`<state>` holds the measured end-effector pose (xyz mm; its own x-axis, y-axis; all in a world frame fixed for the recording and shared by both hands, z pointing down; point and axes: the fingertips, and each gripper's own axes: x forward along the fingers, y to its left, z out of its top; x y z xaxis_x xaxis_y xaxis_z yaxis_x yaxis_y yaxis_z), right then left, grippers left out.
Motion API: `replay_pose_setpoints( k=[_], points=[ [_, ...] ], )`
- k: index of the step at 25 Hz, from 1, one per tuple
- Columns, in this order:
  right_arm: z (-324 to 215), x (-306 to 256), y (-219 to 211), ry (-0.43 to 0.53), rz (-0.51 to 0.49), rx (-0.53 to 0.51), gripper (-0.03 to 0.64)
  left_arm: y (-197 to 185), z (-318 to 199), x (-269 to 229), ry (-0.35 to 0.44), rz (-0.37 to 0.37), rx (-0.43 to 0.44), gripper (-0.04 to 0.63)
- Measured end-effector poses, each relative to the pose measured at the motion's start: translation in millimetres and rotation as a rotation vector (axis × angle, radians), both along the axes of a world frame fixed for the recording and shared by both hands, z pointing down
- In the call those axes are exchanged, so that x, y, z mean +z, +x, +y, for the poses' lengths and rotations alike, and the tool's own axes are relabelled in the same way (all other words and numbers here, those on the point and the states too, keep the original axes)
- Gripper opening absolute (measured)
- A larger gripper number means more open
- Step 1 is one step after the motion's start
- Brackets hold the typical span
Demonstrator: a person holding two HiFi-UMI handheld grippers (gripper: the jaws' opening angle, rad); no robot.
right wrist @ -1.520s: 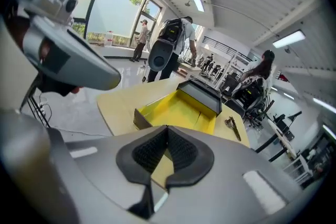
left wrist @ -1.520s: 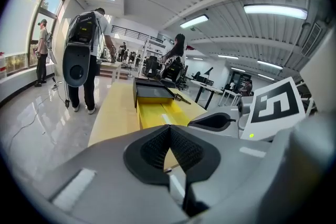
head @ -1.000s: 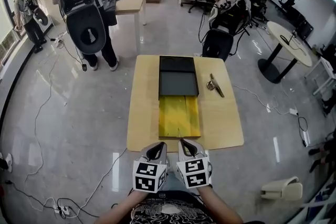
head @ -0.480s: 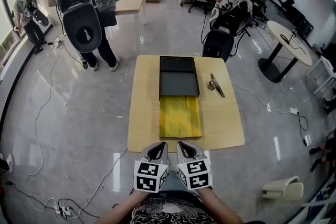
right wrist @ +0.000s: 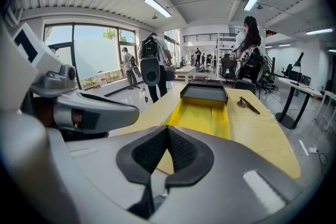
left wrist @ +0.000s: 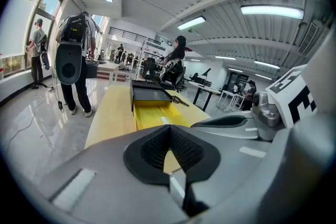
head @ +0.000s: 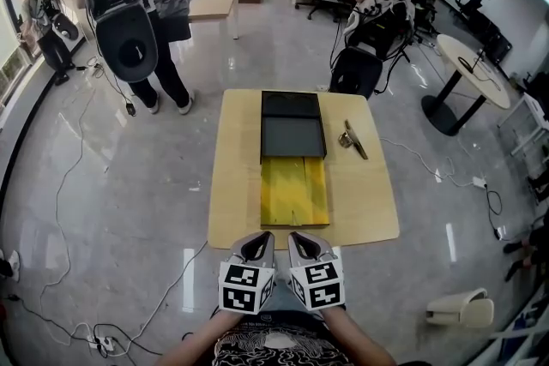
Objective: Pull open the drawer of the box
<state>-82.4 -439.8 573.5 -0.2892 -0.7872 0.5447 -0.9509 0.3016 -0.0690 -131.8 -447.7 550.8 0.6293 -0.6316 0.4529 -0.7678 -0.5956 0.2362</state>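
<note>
Left tool (head: 255,247) and right tool (head: 307,243) pressed together, empty, just off surface (head: 236,184) near edge. Yellow drawer (head: 294,190) out of box (head: 292,126).

Dark grey, flat box (head: 292,126), lying square on the far middle of the pale wooden bench (head: 236,184), long axis running near to far. Yellow drawer (head: 294,191), pulled fully out of the box's near end, level on the bench top. A lengthwise seam divides its floor, and its front stops just short of the bench's near edge.
</note>
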Motion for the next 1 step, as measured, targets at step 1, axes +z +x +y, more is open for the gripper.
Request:
replay_pose_setpoints(
  k=[1],
  points=[
    [-27.8,-8.9,10.8,-0.002,0.000,0.001,0.005,10.3,-27.8,-9.1,-0.001,0.000,0.000,0.012]
  ],
)
